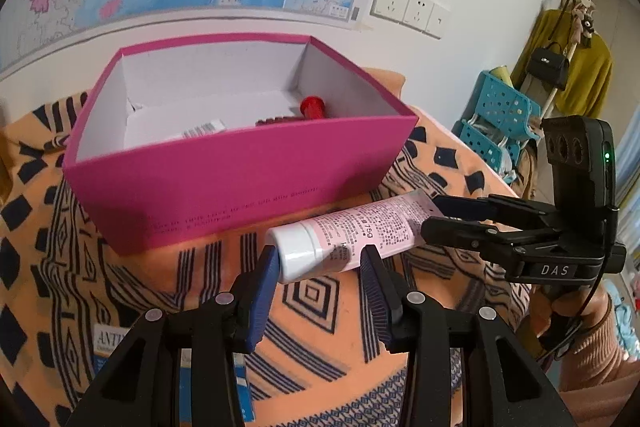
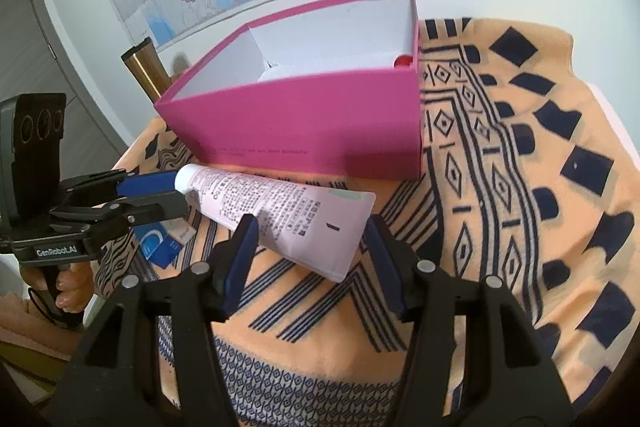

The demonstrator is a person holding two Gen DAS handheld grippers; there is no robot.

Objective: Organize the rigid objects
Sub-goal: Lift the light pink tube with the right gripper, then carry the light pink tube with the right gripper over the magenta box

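Note:
A pink tube (image 1: pixel 360 231) with a white cap hangs just above the patterned cloth, in front of the open magenta box (image 1: pixel 240 179). My left gripper (image 1: pixel 320 259) is shut on the tube's cap end. My right gripper (image 1: pixel 434 219) pinches its flat tail from the right. In the right wrist view the tube (image 2: pixel 280 211) lies crosswise between the blue pads of my right gripper (image 2: pixel 312 227), while the left gripper (image 2: pixel 180 193) clamps the cap at the left. Inside the box (image 2: pixel 304 123) lie a red-capped item (image 1: pixel 314 106) and a white barcoded item (image 1: pixel 204 128).
An orange cloth with dark patterns (image 2: pixel 500 147) covers the table. A blue carton (image 2: pixel 160 243) lies on it near the left hand. A gold cylinder (image 2: pixel 144 67) stands behind the box. Turquoise baskets (image 1: pixel 500 107) and a coat rack with a yellow garment (image 1: pixel 576 67) stand beyond the table's right edge.

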